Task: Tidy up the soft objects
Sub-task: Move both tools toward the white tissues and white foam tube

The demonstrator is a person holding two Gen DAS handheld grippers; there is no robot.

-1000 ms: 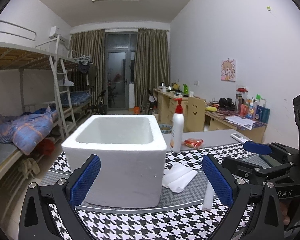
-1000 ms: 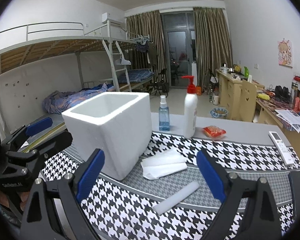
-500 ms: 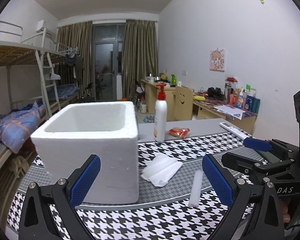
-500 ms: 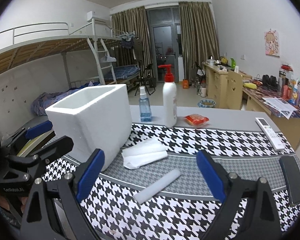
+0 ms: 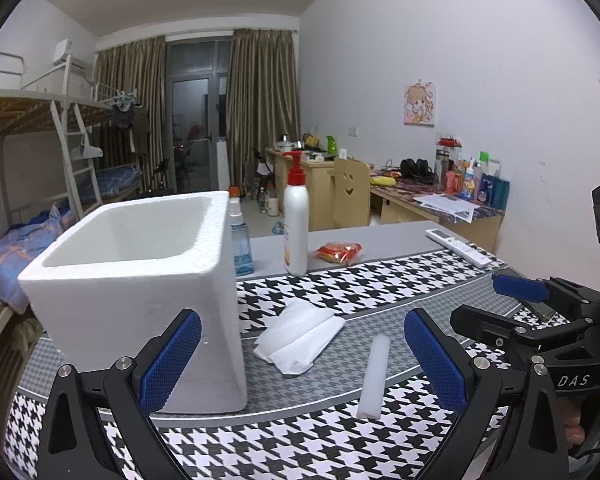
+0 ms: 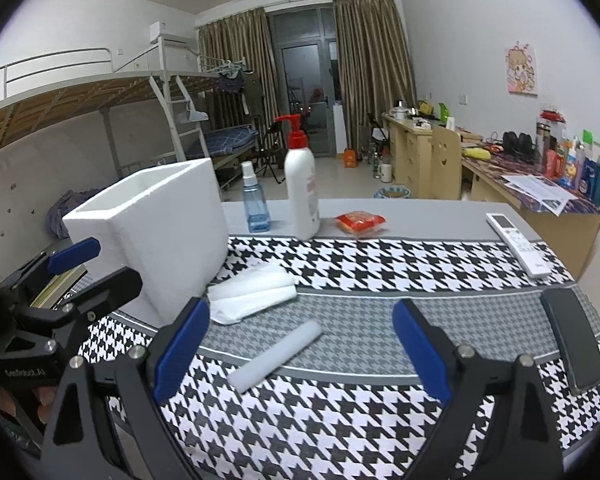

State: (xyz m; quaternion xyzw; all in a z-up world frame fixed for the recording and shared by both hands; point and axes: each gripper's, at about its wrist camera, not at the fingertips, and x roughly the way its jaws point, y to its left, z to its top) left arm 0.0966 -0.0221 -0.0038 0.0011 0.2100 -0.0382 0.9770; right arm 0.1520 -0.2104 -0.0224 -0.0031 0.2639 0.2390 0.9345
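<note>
Both the left gripper and right gripper hover wide open and empty above a houndstooth tablecloth, where a white foam stick and folded white cloth lie beside an open foam box.

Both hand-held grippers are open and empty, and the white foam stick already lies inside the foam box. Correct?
Not quite. The white foam stick lies on the houndstooth cloth, outside the foam box, as the right wrist view shows. Both hand-held grippers, left and right, are open and empty.
</note>
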